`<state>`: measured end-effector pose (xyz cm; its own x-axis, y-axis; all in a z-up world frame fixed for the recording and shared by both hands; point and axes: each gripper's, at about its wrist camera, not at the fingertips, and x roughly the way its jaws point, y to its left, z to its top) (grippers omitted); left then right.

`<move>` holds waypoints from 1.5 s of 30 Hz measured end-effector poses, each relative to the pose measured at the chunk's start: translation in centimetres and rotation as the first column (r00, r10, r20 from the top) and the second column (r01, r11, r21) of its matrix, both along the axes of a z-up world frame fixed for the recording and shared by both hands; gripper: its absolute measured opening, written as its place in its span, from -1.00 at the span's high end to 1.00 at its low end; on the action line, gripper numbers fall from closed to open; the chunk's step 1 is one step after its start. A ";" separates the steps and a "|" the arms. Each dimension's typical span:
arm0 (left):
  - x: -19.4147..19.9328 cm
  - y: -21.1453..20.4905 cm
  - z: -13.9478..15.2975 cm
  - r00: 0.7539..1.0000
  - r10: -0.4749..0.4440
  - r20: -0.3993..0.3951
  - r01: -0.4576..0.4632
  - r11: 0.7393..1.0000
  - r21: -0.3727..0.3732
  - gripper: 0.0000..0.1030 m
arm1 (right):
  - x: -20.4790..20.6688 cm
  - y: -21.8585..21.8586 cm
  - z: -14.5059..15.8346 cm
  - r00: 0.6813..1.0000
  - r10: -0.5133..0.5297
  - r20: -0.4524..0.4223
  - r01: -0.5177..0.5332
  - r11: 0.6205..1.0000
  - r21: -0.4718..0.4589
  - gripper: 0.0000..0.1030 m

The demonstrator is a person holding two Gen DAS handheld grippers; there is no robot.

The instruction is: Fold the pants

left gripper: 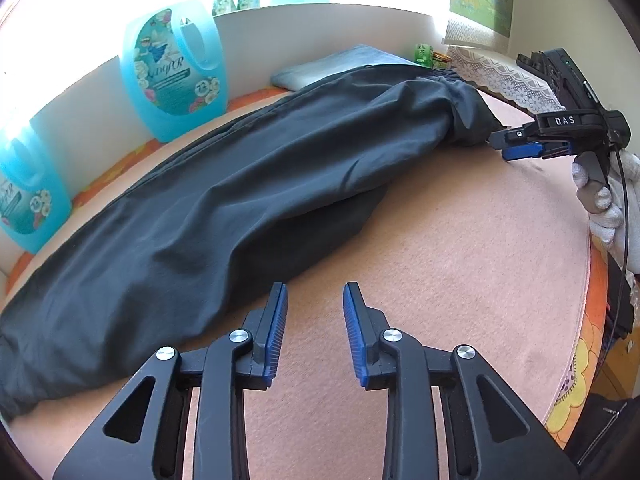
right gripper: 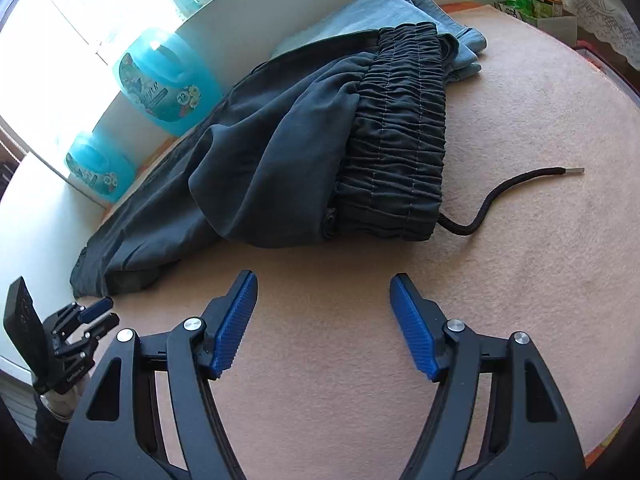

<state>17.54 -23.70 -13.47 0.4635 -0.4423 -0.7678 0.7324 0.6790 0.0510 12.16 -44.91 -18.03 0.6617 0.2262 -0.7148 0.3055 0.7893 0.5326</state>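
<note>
Dark grey pants point(left gripper: 224, 200) lie lengthwise on the pink cloth-covered table point(left gripper: 460, 260), folded leg over leg. Their gathered elastic waistband point(right gripper: 400, 132) faces the right gripper, with a black drawstring point(right gripper: 516, 192) trailing onto the table. My left gripper point(left gripper: 314, 300) is open and empty, just off the near edge of the legs. My right gripper point(right gripper: 324, 288) is open and empty, a short way in front of the waistband; it also shows in the left wrist view point(left gripper: 508, 146). The left gripper shows in the right wrist view point(right gripper: 98, 314) near the leg cuffs.
Folded light blue jeans point(right gripper: 400, 12) lie behind the waistband. Two turquoise detergent bottles point(left gripper: 176, 76) point(left gripper: 28, 200) stand along the white back wall. Small green containers point(right gripper: 532, 0) and a lace cloth point(left gripper: 504, 76) sit at the far right. The table edge point(left gripper: 588, 320) runs at right.
</note>
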 end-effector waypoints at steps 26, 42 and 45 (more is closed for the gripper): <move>3.5 -2.9 -0.9 0.999 -0.041 0.027 0.040 0.999 0.019 0.95 | 1.3 -2.7 8.8 0.926 -0.266 0.266 0.284 0.959 -0.029 0.40; -0.8 0.0 1.5 0.983 -0.134 -0.129 0.118 0.985 -0.122 0.47 | 2.7 -4.5 6.5 0.952 -0.251 0.177 0.273 0.955 -0.112 0.42; -1.2 -2.3 -0.4 0.989 -0.107 -0.103 0.104 0.994 -0.033 0.35 | 2.6 -4.2 6.8 0.952 -0.248 0.181 0.271 0.955 -0.117 0.42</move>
<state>16.30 -26.04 -13.92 0.3311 -0.5059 -0.7966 0.8003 0.5977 -0.0470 14.81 -49.15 -11.21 0.7940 -0.0626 -0.6047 0.4281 0.7637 0.4831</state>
